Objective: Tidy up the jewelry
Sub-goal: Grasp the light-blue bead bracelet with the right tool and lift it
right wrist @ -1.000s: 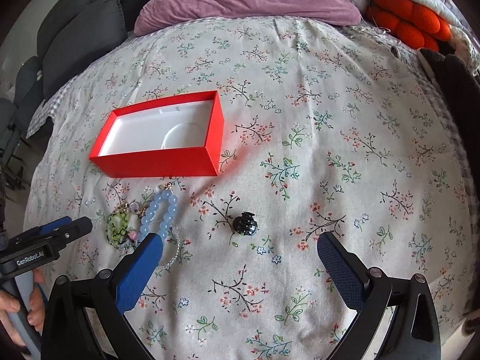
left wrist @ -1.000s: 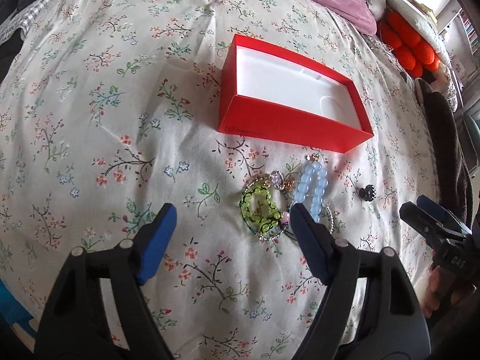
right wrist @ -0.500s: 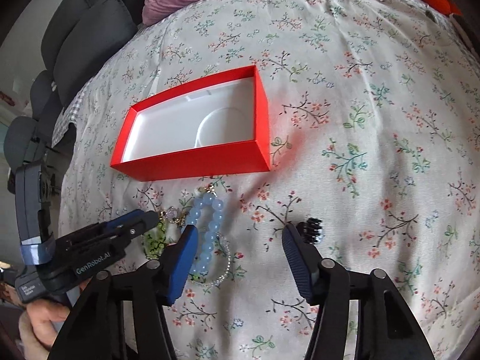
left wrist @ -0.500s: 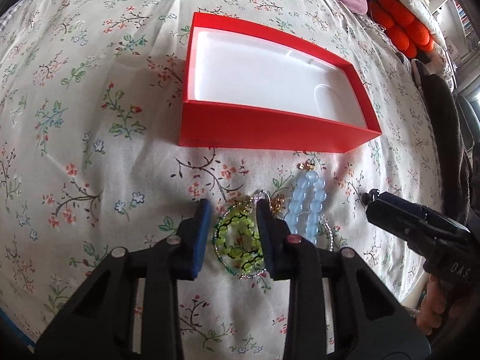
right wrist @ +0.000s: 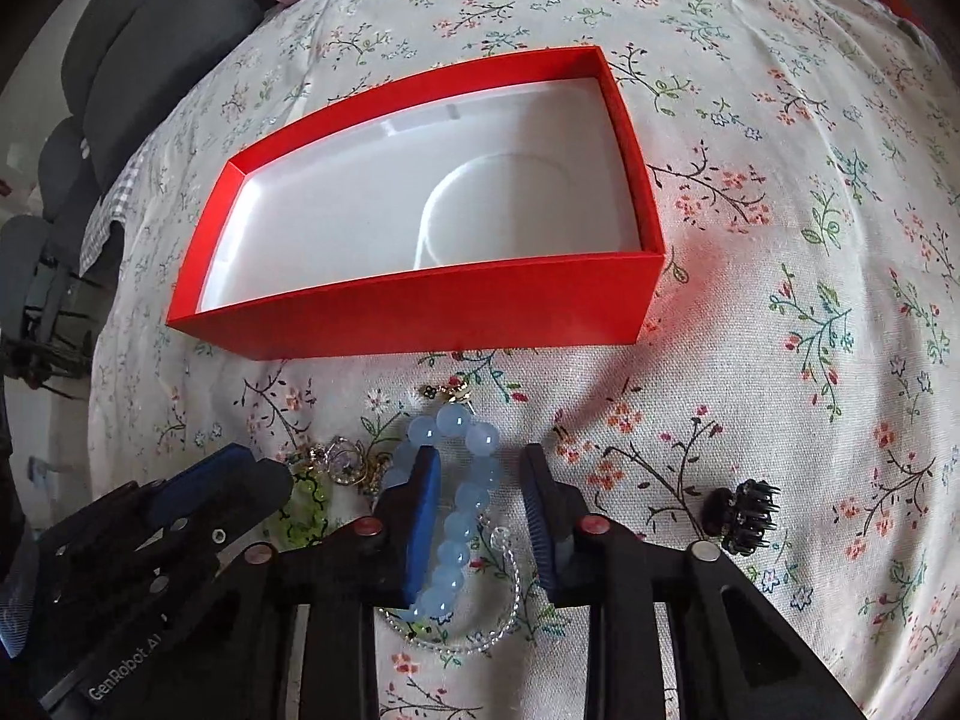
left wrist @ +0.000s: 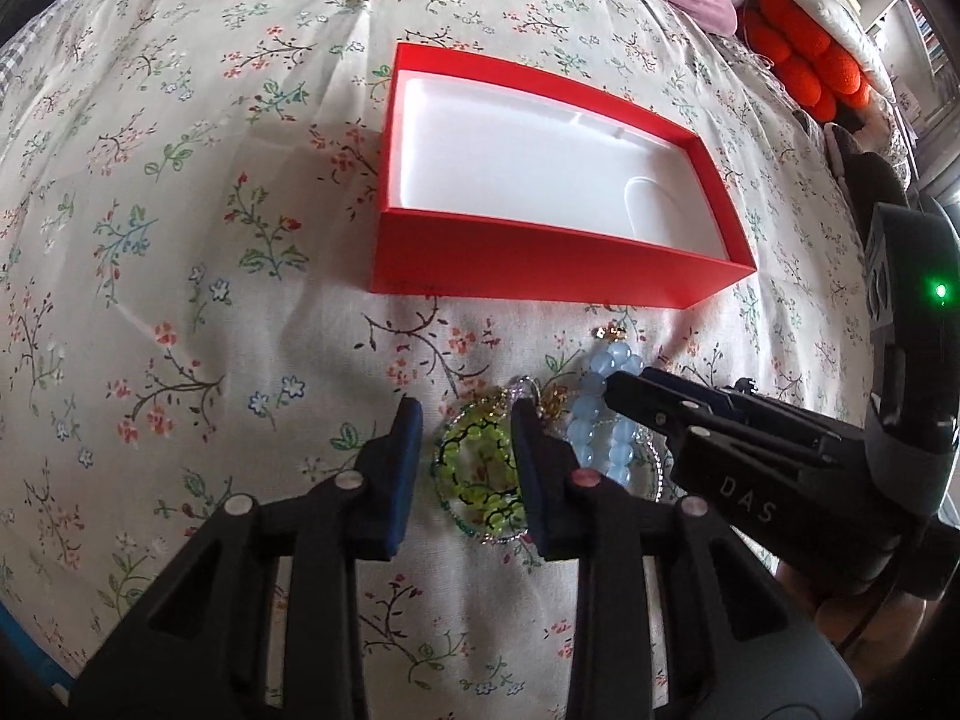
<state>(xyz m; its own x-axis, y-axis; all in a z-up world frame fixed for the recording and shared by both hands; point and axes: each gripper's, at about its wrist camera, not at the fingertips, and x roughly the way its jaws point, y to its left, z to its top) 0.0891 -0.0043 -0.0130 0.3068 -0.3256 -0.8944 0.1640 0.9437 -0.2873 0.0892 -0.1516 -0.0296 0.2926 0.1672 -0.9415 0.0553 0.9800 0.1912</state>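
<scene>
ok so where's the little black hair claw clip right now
In the right wrist view the small black plastic claw clip lies on the floral bedspread, just right of the right gripper and the light blue bead bracelet.

The right gripper (left wrist: 624,384) covers part of the pale blue bead bracelet (left wrist: 591,426) in the left wrist view, and its hand is cut off at the frame edge. Over on the right wrist view, the left gripper (right wrist: 240,480) hides most of the green beaded bracelet (right wrist: 309,507). The clear bead strand (right wrist: 510,576) slips under the black gripper frame.
</scene>
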